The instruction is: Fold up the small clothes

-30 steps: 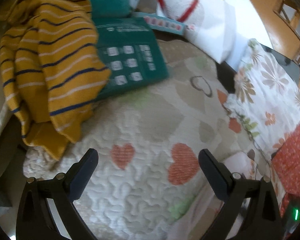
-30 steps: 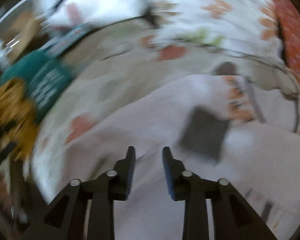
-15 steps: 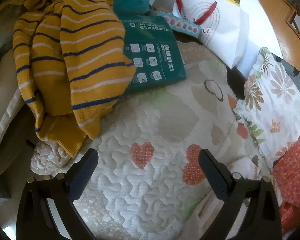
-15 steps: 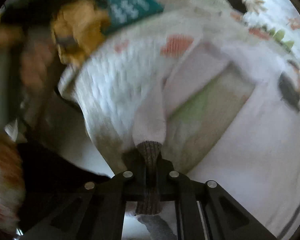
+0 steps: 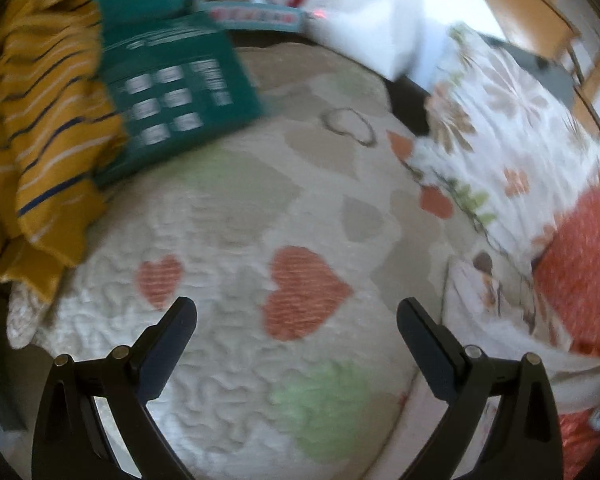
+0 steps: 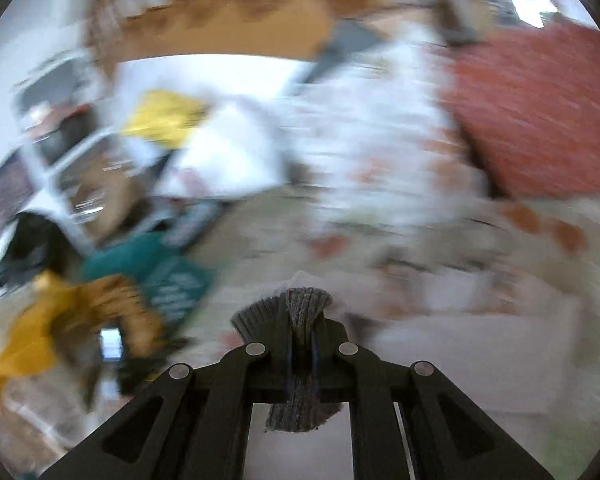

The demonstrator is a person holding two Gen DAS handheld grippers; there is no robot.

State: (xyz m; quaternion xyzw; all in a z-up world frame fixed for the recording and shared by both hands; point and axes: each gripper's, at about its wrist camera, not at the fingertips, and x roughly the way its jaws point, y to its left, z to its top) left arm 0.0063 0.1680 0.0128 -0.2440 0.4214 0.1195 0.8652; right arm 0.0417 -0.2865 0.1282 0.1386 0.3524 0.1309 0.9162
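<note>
My right gripper [image 6: 302,328] is shut on the grey ribbed cuff [image 6: 304,304] of a small white garment, which bunches between the jaws; the rest of the garment is hidden below and the view is heavily blurred. My left gripper [image 5: 296,314] is open and empty, hovering over a quilted heart-patterned mat [image 5: 240,208]. A pale small garment [image 5: 488,292] lies at the mat's right edge, to the right of the left gripper. A mustard striped garment [image 5: 40,128] is heaped at the far left; it also shows blurred in the right wrist view [image 6: 44,336].
A green packet [image 5: 172,96] lies beside the striped garment. A white bag [image 5: 360,12] sits at the back. A floral cushion [image 5: 504,128] and a red cushion [image 5: 584,268] line the right side. Wooden furniture [image 5: 540,4] stands behind.
My right gripper, open a second ago, closed on the grey cuff and has swung up with it, now facing the cushions. My left gripper stayed open and shifted slightly over the mat.
</note>
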